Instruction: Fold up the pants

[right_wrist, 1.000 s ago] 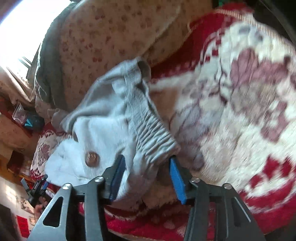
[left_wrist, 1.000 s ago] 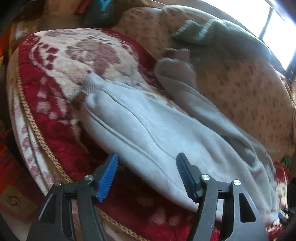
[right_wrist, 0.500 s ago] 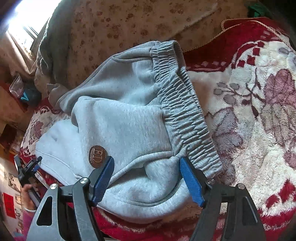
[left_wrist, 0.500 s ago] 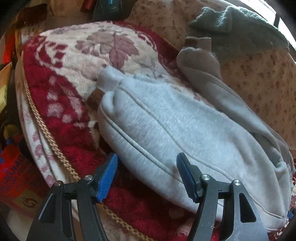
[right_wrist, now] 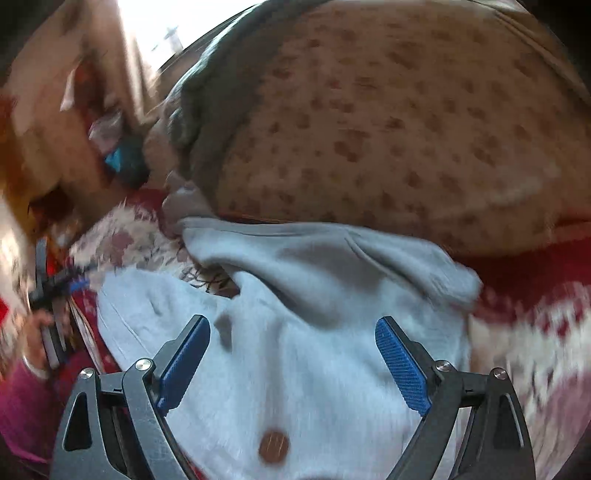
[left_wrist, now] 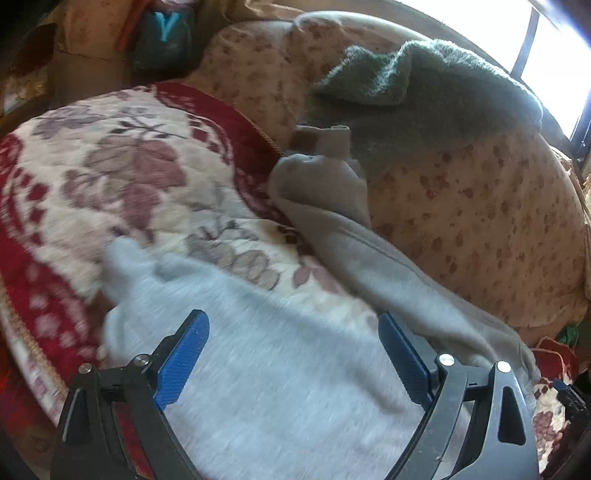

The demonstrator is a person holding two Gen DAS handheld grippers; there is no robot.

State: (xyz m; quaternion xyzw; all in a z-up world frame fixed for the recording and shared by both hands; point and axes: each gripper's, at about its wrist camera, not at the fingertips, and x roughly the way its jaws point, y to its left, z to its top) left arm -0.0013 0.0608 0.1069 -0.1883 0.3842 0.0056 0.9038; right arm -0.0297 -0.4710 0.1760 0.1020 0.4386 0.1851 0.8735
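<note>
Legible text: none. Round brown patch (right_wrist: 273, 445) sitting on light grey pants (right_wrist: 314, 369), right wrist view; lettering blurring beyond reading. Pale V-like mark showing on dark teal object (left_wrist: 164, 35) at far top left, left wrist view; remaining uncertain whether letter or pattern. Nothing else carrying writing, numbers or signs.

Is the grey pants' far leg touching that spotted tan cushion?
Touching. The left wrist view shows the pants leg lying right against the spotted cushion, with no gap between them.
</note>
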